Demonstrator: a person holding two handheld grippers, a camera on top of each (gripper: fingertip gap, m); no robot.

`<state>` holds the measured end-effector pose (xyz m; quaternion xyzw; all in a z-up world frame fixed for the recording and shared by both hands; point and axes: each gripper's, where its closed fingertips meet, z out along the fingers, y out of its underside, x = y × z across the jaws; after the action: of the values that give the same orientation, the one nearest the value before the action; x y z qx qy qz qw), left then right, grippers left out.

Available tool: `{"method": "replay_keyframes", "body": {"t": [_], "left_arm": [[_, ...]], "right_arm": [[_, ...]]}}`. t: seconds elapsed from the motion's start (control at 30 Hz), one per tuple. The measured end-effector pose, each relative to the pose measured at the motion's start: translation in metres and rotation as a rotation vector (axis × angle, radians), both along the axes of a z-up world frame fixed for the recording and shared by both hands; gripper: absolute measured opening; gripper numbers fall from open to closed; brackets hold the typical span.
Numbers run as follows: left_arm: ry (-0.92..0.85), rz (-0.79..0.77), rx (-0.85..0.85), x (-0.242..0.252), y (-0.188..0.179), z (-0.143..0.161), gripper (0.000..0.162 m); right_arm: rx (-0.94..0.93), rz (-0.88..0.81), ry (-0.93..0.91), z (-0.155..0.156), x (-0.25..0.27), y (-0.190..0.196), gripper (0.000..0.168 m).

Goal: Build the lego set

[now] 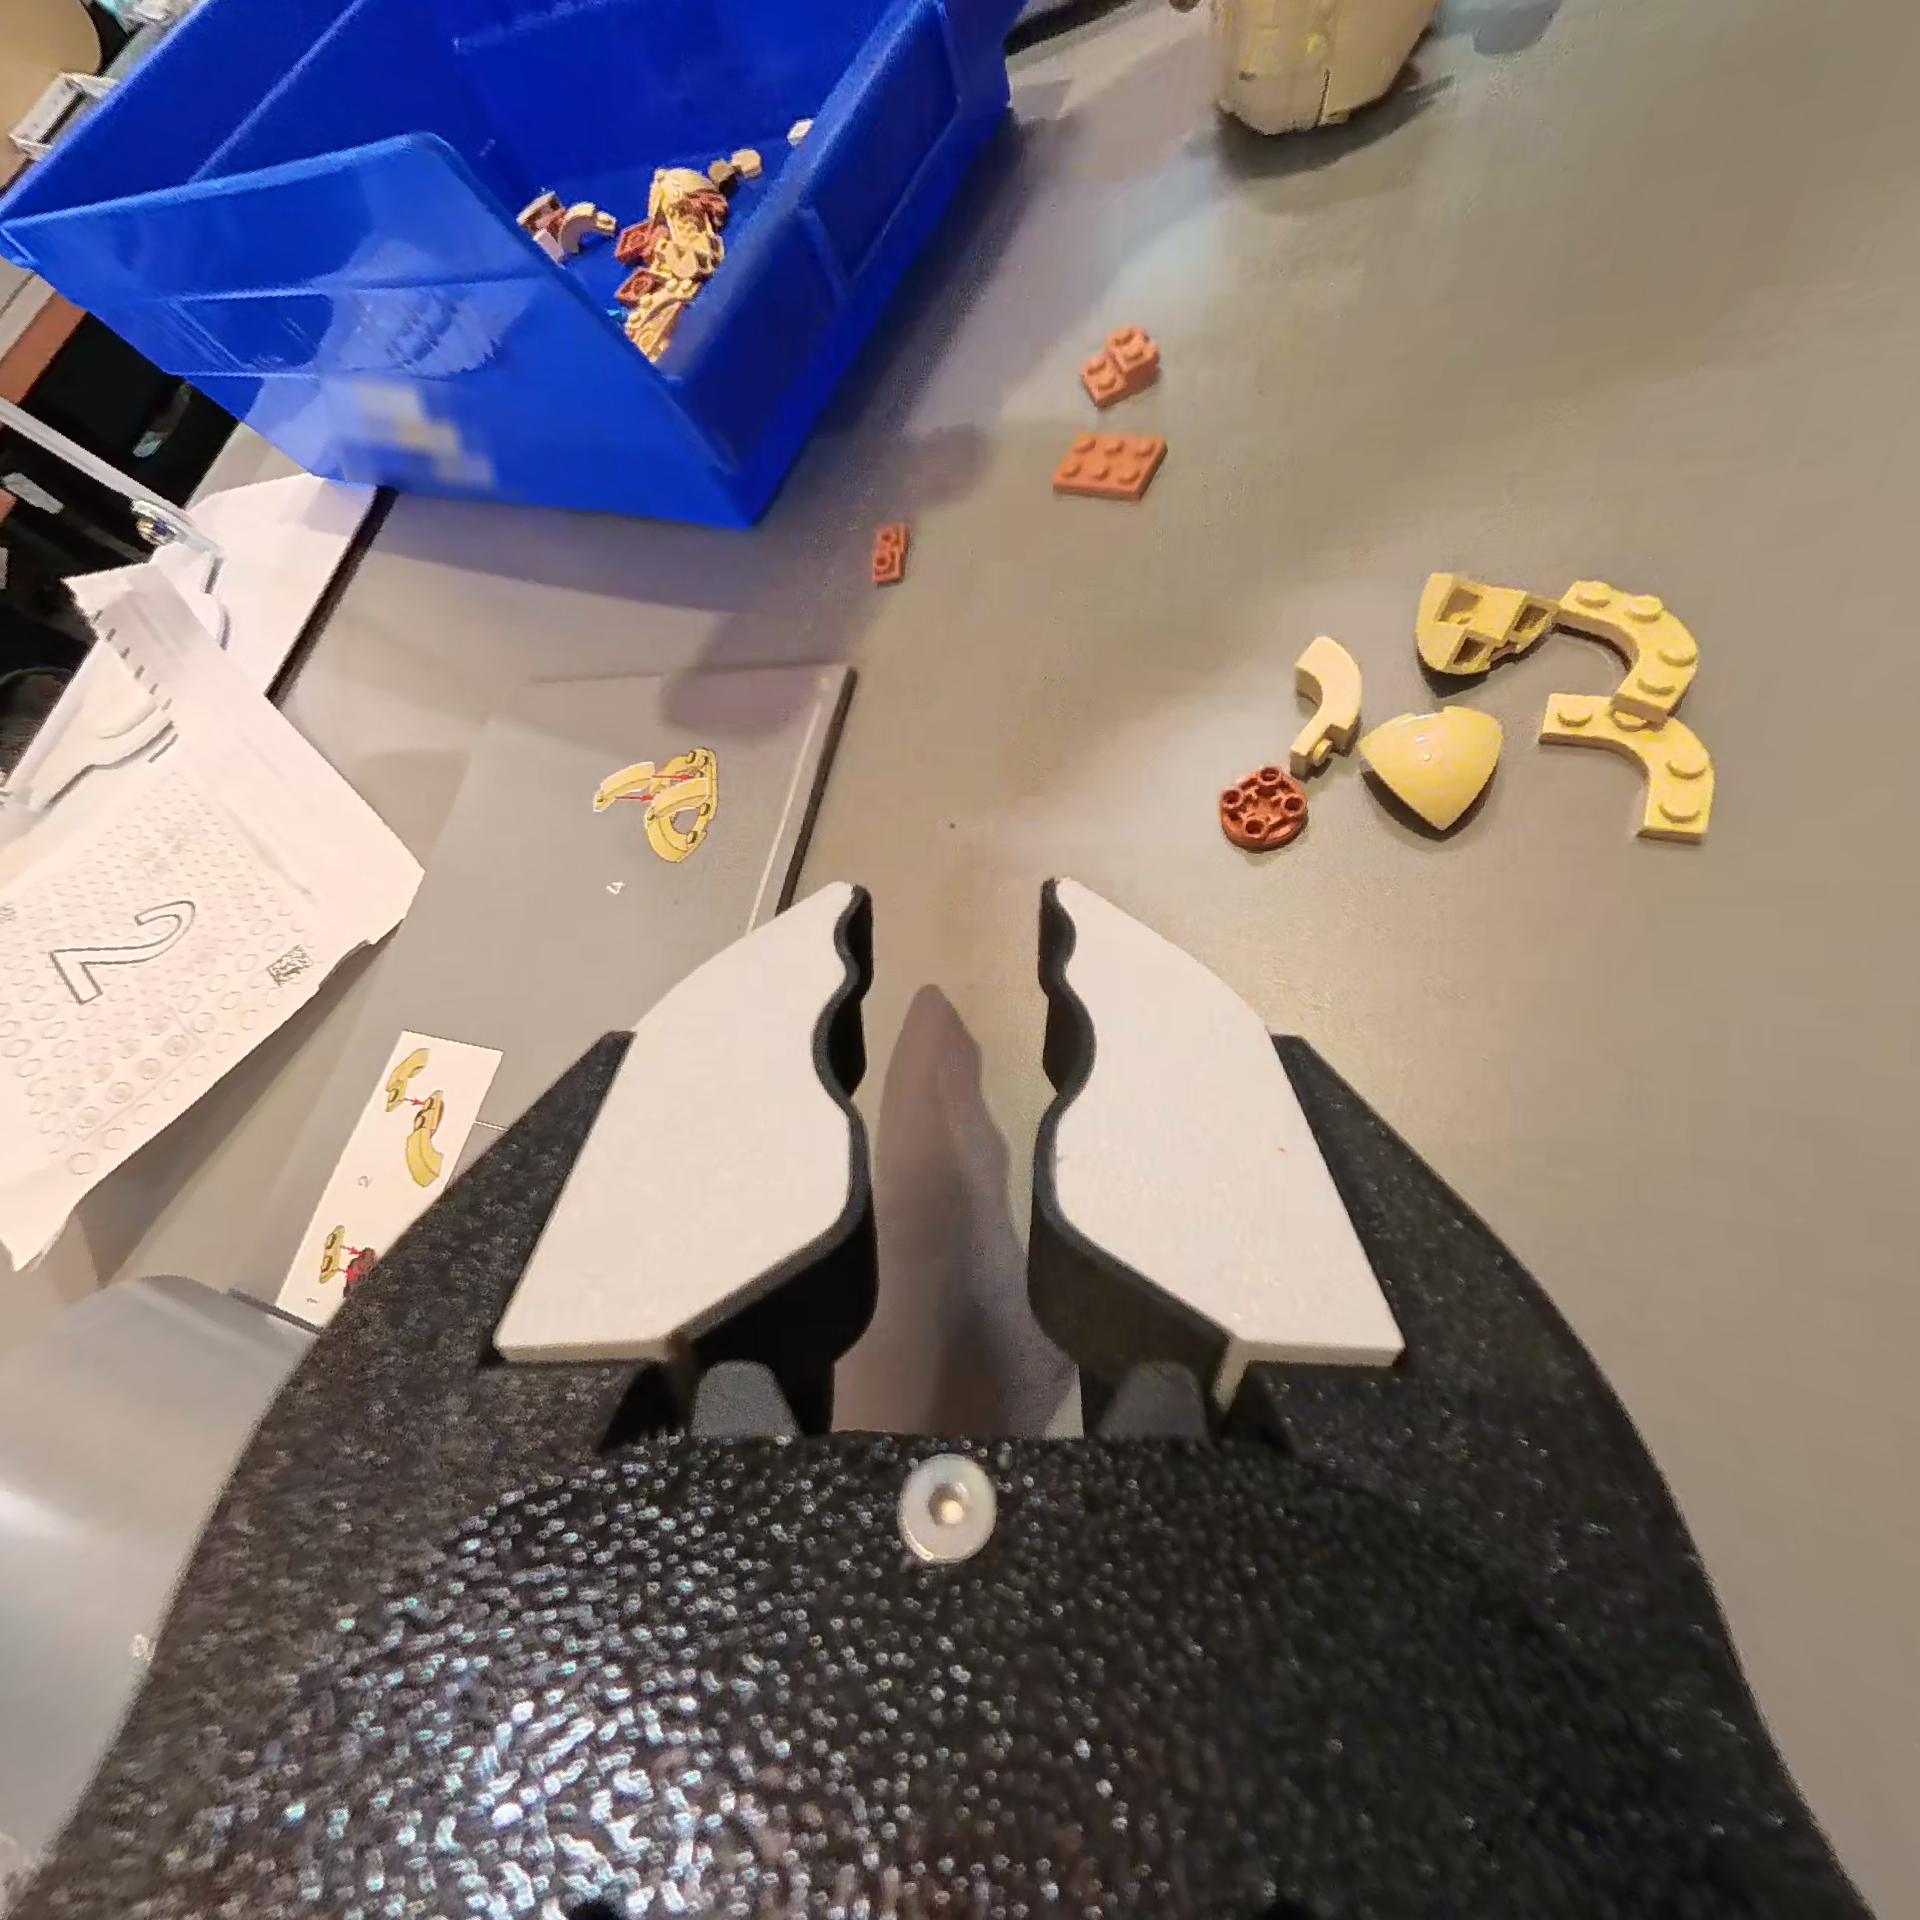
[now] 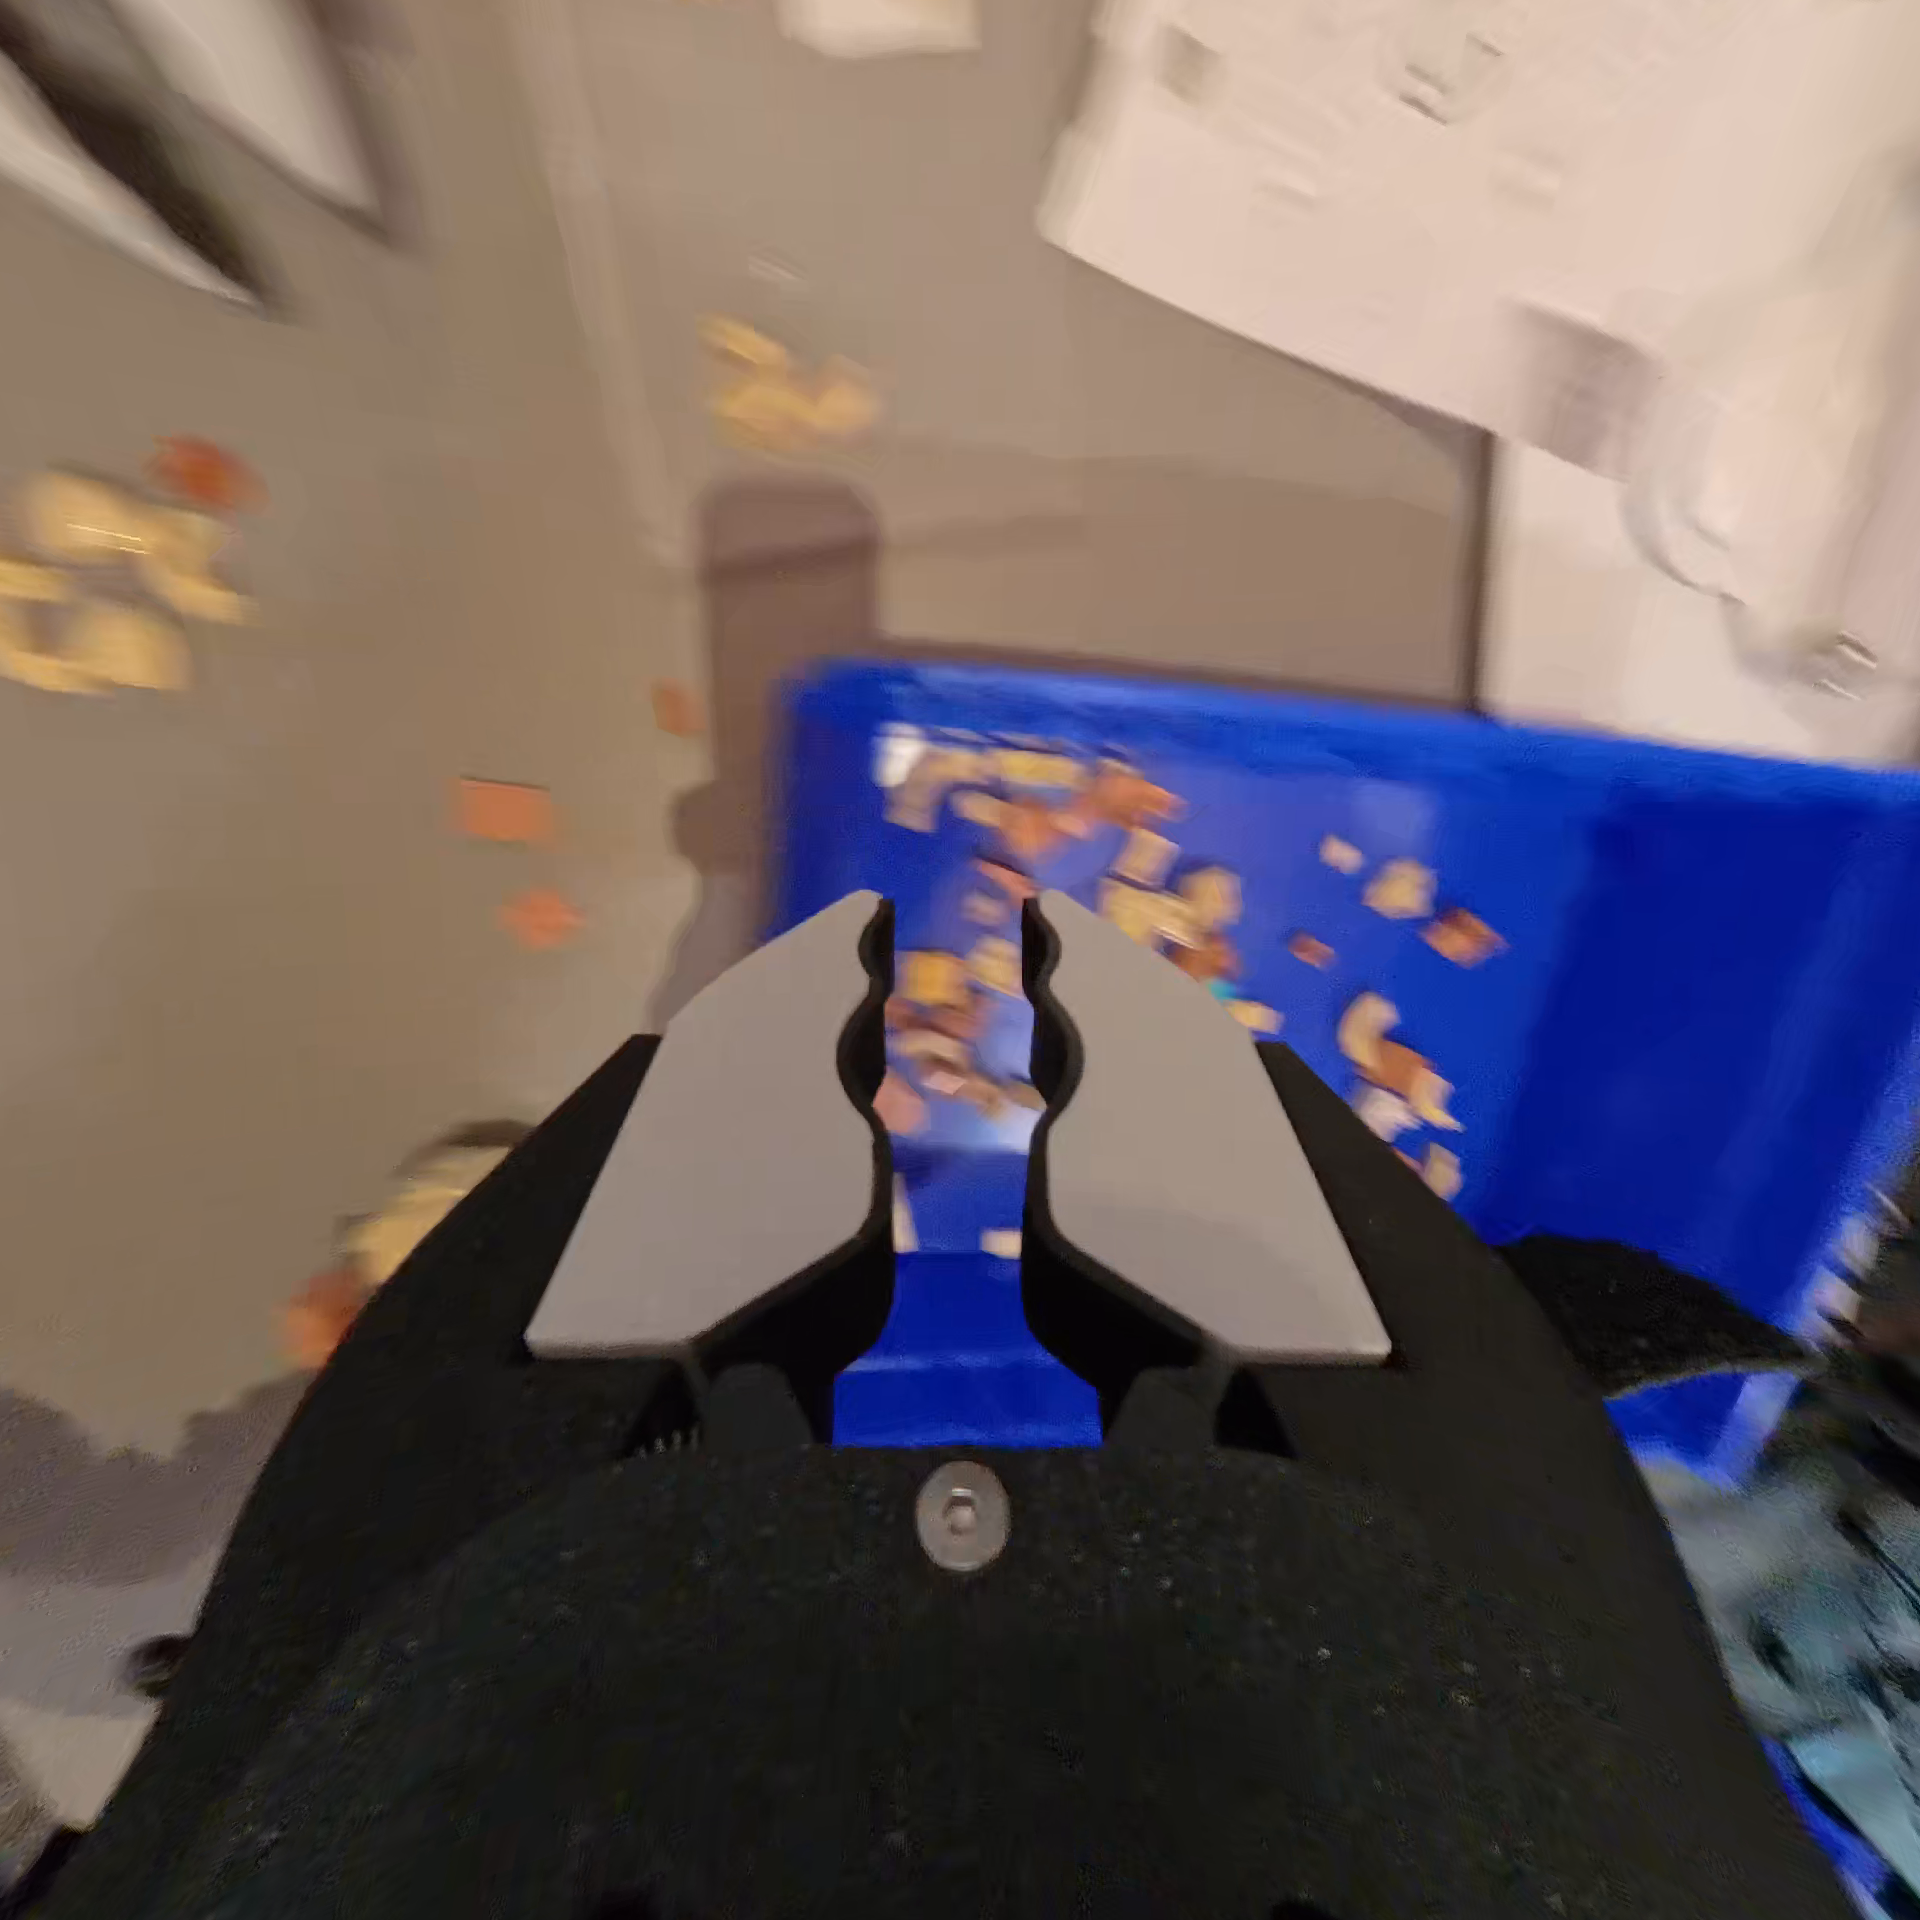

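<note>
Left wrist view: the left tongs (image 1: pixel 956 904) are parted by a modest gap with nothing between the fingers, poised above the bare grey surface (image 1: pixel 1455 1143). Ahead and to the right lies a cluster of loose tan pieces — two curved studded plates (image 1: pixel 1642 655) touching each other, a hollow wedge (image 1: pixel 1475 629) lying underside up, a smooth rounded shell (image 1: pixel 1432 767) and a small arched piece (image 1: pixel 1328 704) — with a round reddish-brown stud plate (image 1: pixel 1263 808) just beside them. Farther off are three brown pieces: a flat six-stud plate (image 1: pixel 1110 464), a stepped brick (image 1: pixel 1120 364) and a small plate (image 1: pixel 890 551). The blue bin (image 1: pixel 436 343) stands at upper left, holding a heap of tan and brown pieces (image 1: pixel 665 249). An open instruction booklet (image 1: pixel 644 821) lies left of the tongs, with a torn white paper bag (image 1: pixel 156 987) beyond it and a strip of pictured steps (image 1: pixel 405 1153) near the left finger. A pale partly built model (image 1: pixel 1320 62) sits at the far edge.

Right wrist view, heavily motion-blurred: the right tongs (image 2: pixel 954 909) are likewise slightly parted and grip nothing, held over the near wall of the blue bin (image 2: pixel 1662 935), whose contents appear as tan and orange smears. The blurred tan and orange patches (image 2: pixel 104 582) on the surface to the left are probably the loose pieces.
</note>
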<state>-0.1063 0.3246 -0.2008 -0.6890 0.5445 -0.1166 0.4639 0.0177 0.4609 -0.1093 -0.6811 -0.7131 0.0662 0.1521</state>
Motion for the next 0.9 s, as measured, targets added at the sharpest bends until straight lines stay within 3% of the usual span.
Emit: {"method": "replay_keyframes", "body": {"t": [0.07,0.17,0.27,0.4,0.57,0.67,0.8,0.9], "left_arm": [[0.002,0.001,-0.003,0.000,0.000,0.000,0.030],[-0.002,0.002,-0.005,0.000,0.001,0.000,0.030],[-0.013,0.004,-0.008,-0.001,0.001,0.001,0.030],[-0.011,0.007,-0.016,-0.003,0.003,0.001,0.030],[-0.012,0.004,-0.018,-0.003,0.002,0.001,0.030],[-0.009,0.005,-0.015,-0.003,0.002,0.000,0.030],[-0.010,0.007,-0.009,-0.003,0.002,0.001,0.030],[-0.008,0.007,-0.004,-0.003,0.002,0.001,0.030]], "right_arm": [[0.049,-0.027,-0.059,-0.009,0.019,0.054,0.024],[0.011,-0.029,-0.155,-0.042,0.038,0.103,0.028],[0.035,-0.024,-0.274,-0.067,0.057,0.137,0.030],[0.007,-0.082,-0.271,-0.082,0.061,0.162,0.031],[-0.050,-0.132,-0.357,-0.109,0.074,0.167,0.030],[-0.086,-0.163,-0.337,-0.111,0.070,0.163,0.008],[-0.119,-0.136,-0.257,-0.087,0.061,0.136,0.008],[-0.144,-0.072,-0.094,-0.047,0.037,0.085,0.008]]}}
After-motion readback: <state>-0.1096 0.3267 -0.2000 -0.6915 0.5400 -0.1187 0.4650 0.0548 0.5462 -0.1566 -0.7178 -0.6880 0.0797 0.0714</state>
